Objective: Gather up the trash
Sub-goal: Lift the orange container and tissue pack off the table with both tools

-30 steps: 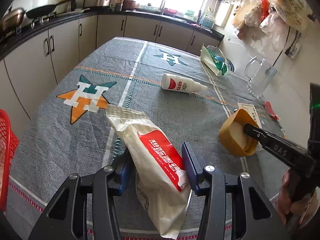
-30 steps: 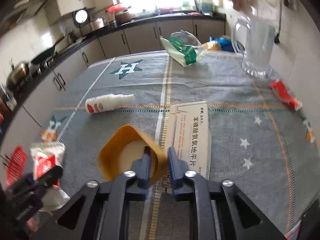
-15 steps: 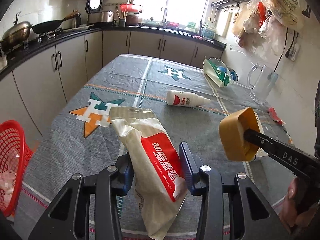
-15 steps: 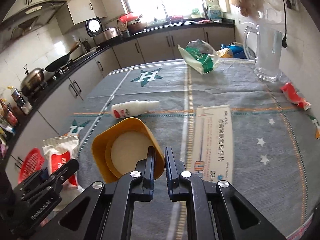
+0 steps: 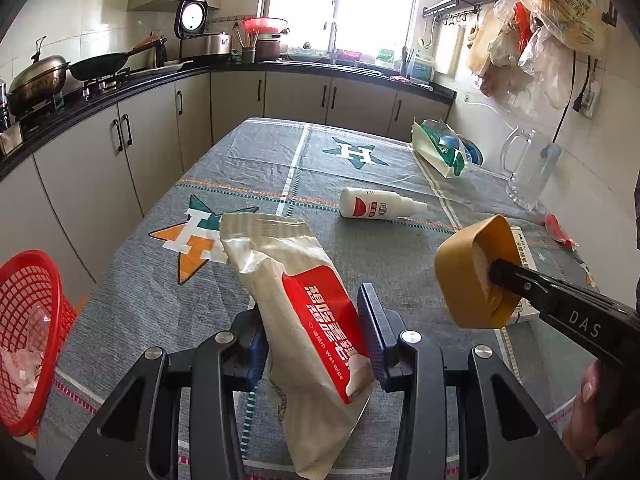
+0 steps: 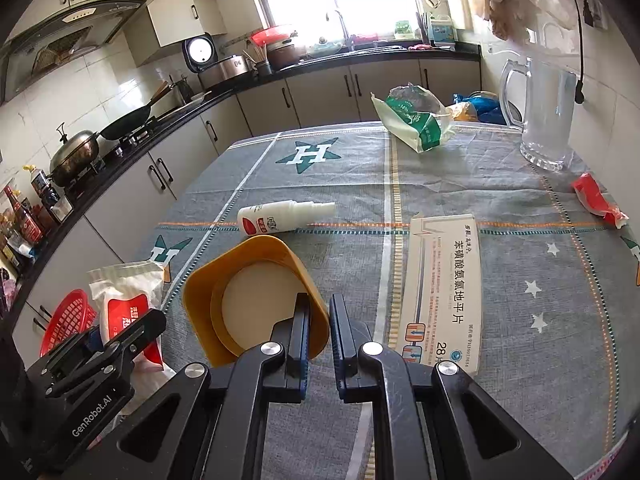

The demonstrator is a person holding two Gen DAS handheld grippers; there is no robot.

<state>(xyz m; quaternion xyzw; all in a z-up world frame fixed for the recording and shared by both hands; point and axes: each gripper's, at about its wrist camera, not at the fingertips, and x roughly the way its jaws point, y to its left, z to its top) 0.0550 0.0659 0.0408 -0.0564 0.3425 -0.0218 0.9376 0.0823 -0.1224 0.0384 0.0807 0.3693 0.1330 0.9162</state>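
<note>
Above the near edge of a cloth-covered bench, the left gripper pinches a crumpled wet-wipe packet between its fingers; the right gripper clamps its fingers on the rim of a yellow bowl, held clear of the cloth; a white bottle lies on its side mid-bench, a flat medicine box beside it; a red basket stands off the bench's near left corner.

Bright daylight from blown-out window, sharp focus, fisheye-warped dark corners
</note>
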